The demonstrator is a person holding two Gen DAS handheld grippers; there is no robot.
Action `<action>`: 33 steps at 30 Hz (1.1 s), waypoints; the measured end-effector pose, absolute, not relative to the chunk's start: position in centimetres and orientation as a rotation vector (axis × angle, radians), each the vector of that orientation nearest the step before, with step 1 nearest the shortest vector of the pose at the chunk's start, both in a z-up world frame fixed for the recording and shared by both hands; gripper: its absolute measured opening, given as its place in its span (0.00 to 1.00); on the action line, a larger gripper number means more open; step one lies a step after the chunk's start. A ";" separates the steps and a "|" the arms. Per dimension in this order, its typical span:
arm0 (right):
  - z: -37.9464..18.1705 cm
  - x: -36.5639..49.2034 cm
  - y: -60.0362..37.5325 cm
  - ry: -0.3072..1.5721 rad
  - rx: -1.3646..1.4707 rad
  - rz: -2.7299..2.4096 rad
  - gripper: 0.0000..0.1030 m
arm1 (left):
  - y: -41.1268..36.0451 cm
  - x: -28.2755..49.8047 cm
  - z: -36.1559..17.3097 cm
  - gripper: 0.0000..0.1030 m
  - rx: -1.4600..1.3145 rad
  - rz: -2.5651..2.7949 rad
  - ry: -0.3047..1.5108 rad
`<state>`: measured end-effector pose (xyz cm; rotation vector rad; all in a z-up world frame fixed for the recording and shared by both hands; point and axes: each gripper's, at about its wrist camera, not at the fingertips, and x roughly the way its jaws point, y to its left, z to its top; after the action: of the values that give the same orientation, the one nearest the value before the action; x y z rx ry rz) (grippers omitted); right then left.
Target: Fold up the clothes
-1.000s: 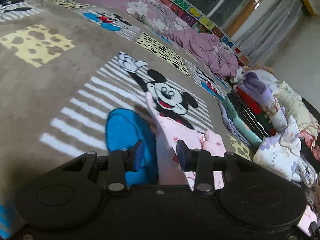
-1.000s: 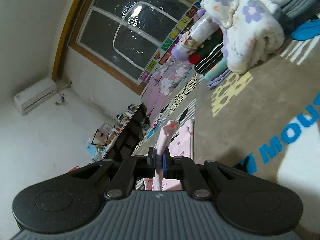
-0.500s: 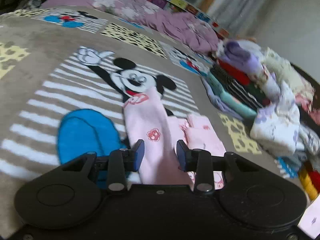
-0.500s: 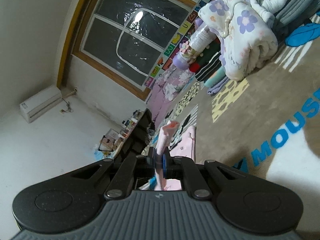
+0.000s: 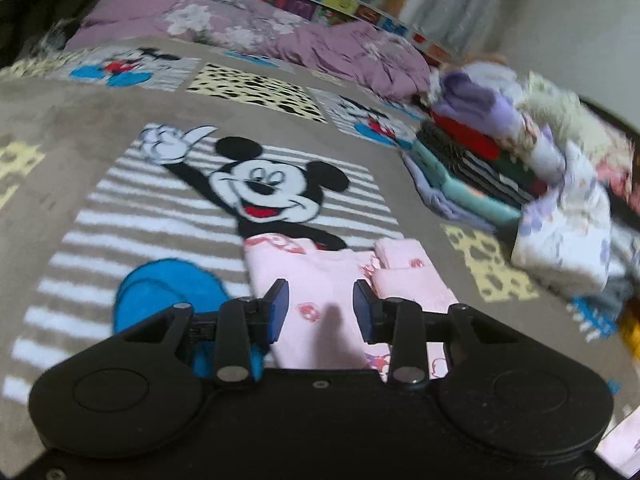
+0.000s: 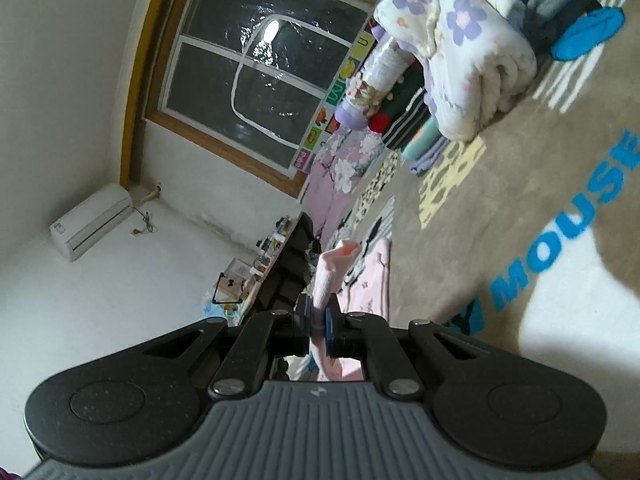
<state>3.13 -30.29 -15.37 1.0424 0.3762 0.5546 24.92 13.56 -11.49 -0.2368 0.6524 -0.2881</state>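
A pink patterned garment [image 5: 320, 276] lies on the Mickey Mouse blanket [image 5: 160, 208], with a folded pink part [image 5: 408, 272] at its right. My left gripper [image 5: 320, 308] is open and empty, hovering just above the pink garment's near end. My right gripper [image 6: 317, 326] is shut on a fold of the pink garment [image 6: 334, 268] and holds it lifted off the blanket, tilted sideways; the rest of the garment [image 6: 376, 280] lies flat beyond it.
A stack of folded clothes [image 5: 480, 160] and a white floral fleece bundle [image 5: 568, 232] sit at the right of the blanket; the bundle also shows in the right wrist view [image 6: 460, 52]. A purple floral quilt [image 5: 280, 36] lies along the far edge under a window [image 6: 264, 80].
My left gripper has swung and pulled back, so the pink garment now lies centred between its open fingers. My right gripper keeps its hold on the pink fold and has tilted slightly.
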 end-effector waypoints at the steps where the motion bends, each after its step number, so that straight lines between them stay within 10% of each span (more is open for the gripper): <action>1: -15.5 3.2 -30.3 0.380 1.042 0.556 0.09 | 13.0 25.2 -11.6 0.33 -0.206 -0.283 0.662; 8: -16.0 3.4 -30.7 0.388 1.047 0.547 0.09 | 10.0 26.3 -12.8 0.33 -0.047 -0.239 0.708; 16: -16.3 3.6 -31.2 0.376 1.048 0.549 0.09 | 10.2 26.2 -12.8 0.01 -0.048 -0.210 0.684; 24: -16.1 3.5 -31.7 0.343 1.062 0.563 0.09 | 10.0 26.3 -12.9 0.02 -0.101 -0.260 0.680; 28: -16.4 3.7 -31.8 0.359 1.078 0.571 0.09 | 10.9 25.8 -11.6 0.26 -0.144 -0.254 0.628; 33: -16.4 3.9 -31.6 0.363 1.075 0.586 0.10 | 11.8 25.7 -11.8 0.26 -0.149 -0.248 0.625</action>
<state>3.93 -31.59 -16.43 1.0754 0.3627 0.5855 25.72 11.84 -11.85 -0.1489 0.6246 -0.2483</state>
